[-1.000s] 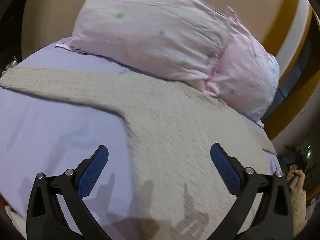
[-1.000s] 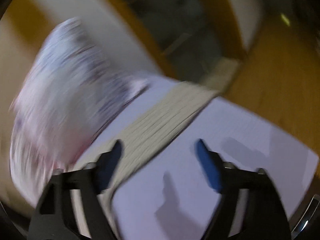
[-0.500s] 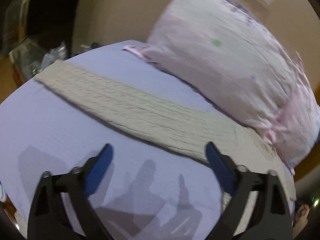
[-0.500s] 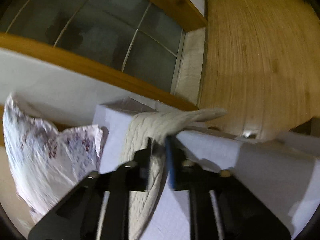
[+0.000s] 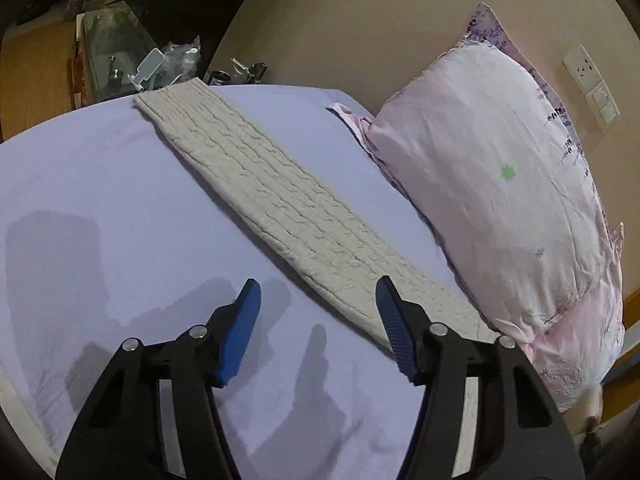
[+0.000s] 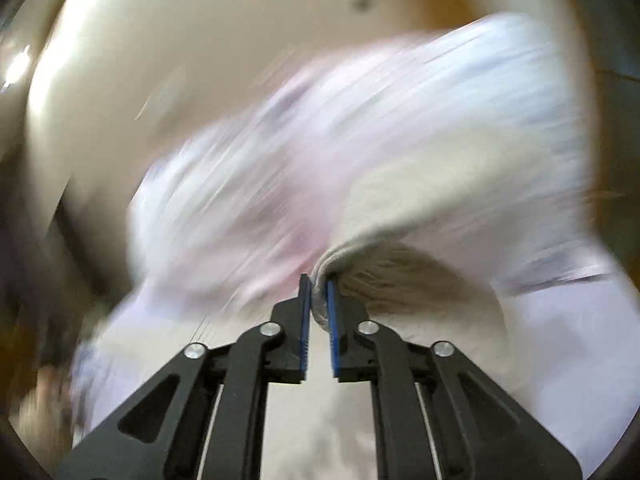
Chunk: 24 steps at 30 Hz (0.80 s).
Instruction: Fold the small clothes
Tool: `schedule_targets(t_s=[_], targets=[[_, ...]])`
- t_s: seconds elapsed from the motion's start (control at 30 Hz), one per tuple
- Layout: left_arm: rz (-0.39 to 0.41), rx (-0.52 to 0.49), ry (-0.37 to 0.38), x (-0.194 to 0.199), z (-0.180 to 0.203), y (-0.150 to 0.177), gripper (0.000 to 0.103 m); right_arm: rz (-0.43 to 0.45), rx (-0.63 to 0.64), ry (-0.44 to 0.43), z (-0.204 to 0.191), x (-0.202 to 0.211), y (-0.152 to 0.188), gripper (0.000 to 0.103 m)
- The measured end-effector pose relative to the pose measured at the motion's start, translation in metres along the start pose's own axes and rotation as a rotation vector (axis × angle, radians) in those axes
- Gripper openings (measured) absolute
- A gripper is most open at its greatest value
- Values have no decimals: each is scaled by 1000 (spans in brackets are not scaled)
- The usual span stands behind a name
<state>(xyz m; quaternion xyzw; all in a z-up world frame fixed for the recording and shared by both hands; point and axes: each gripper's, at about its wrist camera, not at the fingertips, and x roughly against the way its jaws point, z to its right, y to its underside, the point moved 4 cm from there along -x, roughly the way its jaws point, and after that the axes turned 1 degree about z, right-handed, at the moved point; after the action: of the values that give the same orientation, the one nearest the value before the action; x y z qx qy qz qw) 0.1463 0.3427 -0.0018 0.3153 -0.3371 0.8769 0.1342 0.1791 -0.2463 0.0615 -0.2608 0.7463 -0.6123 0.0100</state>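
A cream cable-knit sweater lies on a lilac bed sheet (image 5: 100, 200). In the left wrist view its long sleeve (image 5: 272, 200) runs flat from the far left bed edge toward the lower right. My left gripper (image 5: 318, 300) is open and empty, just above the sheet, with its right finger over the sleeve's near edge. In the blurred right wrist view my right gripper (image 6: 318, 292) is shut on the other sleeve's end (image 6: 384, 248) and holds it lifted, the knit folding over itself.
A pink floral pillow (image 5: 500, 184) leans against the beige headboard (image 5: 360, 28) right of the sleeve. A cluttered bedside stand (image 5: 132, 60) with a glass box sits beyond the bed's far left edge. The pillow also shows, smeared, in the right wrist view (image 6: 280, 160).
My left gripper swung left from the sweater body to along the left sleeve. My right gripper closed on the right sleeve end at the bed edge and is sweeping it back over the bed.
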Motion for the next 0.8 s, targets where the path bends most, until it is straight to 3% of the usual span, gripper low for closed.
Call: schedule_targets(t_s=[0.03, 0.1, 0.17, 0.23, 0.37, 0.6, 0.67, 0.7, 0.8], targets=[[-11, 22, 19, -1, -1, -2, 61, -120, 43, -61, -31, -27, 21, 19], [-34, 79, 43, -5, -7, -7, 61, -195, 73, -100, -55, -44, 39, 24], [-38, 106, 47, -8, -13, -13, 58, -172, 49, -133, -61, -36, 40, 46], [-37, 140, 46, -12, -23, -23, 54, -129, 22, -109, -50, -25, 30, 57], [-45, 265, 70, -22, -46, -36, 49, -91, 2, -21, -28, -1, 25, 64], [-28, 395, 70, -38, -69, -60, 38, -99, -53, 17, -2, 4, 34, 66], [-18, 401, 53, -41, -72, -65, 24, -100, -54, 16, -1, 4, 37, 67], [-16, 392, 38, -43, -70, -67, 7, -101, -55, 18, 0, 4, 38, 67], [10, 276, 63, -36, -34, -71, 6, -89, -50, 30, 6, 9, 41, 70]])
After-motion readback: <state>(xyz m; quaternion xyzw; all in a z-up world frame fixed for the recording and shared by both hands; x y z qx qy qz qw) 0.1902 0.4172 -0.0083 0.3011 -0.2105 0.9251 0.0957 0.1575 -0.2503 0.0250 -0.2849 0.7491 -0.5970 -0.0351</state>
